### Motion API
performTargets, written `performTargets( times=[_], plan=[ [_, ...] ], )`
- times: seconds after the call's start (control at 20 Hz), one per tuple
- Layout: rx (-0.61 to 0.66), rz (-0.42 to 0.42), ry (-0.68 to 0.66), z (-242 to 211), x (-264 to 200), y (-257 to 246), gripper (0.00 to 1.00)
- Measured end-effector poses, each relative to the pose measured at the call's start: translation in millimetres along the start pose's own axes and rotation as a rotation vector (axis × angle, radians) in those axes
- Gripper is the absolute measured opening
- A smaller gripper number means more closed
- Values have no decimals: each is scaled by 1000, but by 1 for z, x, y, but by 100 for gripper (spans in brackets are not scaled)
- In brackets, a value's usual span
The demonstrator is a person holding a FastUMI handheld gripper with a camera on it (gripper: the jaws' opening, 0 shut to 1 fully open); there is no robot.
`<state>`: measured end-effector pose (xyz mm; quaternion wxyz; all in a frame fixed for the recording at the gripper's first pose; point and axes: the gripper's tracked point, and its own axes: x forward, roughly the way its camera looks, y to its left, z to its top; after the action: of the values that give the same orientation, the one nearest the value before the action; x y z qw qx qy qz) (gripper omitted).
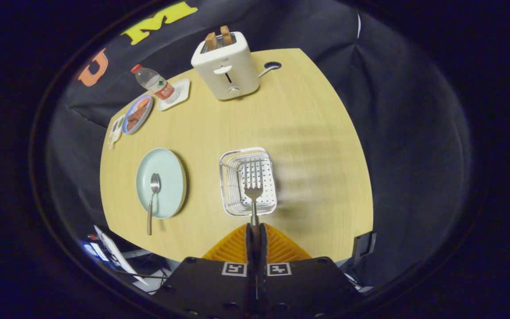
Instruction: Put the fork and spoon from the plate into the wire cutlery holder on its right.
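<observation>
My gripper is shut on the handle of a metal fork, whose tines point forward over the wire cutlery holder. The holder is a chrome wire basket with a perforated white base, standing on the wooden table just ahead of my fingers. To its left lies a pale green plate. A metal spoon rests on the plate, bowl up, its handle reaching past the plate's near rim.
A white toaster with two bread slices stands at the far side of the table. Far left sit a water bottle on a white coaster and a blue plate with food. The table's near edge runs just below the holder.
</observation>
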<state>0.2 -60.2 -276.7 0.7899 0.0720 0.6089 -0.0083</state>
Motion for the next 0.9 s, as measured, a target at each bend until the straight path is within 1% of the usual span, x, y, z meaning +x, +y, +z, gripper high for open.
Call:
performTargets(
  times=[0.05, 0.2, 0.25, 0.3, 0.35, 0.45, 0.5, 0.55, 0.6, 0.75, 0.8, 0.85, 0.9],
  plan=[
    [3, 3, 8, 0, 3, 0, 5],
    [22, 11, 18, 1, 9, 0, 5],
    [29, 9, 17, 3, 7, -1, 9],
    [38, 25, 13, 5, 12, 2, 9],
    [41, 27, 10, 6, 11, 3, 11],
    [52, 42, -2, 9, 11, 6, 17],
    [54, 52, -10, 9, 8, 10, 22],
    [52, 62, -22, 11, 6, 13, 32],
    [48, 69, -45, 13, 4, 16, 40],
    [-5, 74, -164, 28, -10, 29, 87],
    [-33, 77, -211, 32, -17, 37, 87],
    [-62, 84, -257, 36, -26, 47, 91],
    [-97, 94, -306, 39, -35, 61, 91]
  ],
)
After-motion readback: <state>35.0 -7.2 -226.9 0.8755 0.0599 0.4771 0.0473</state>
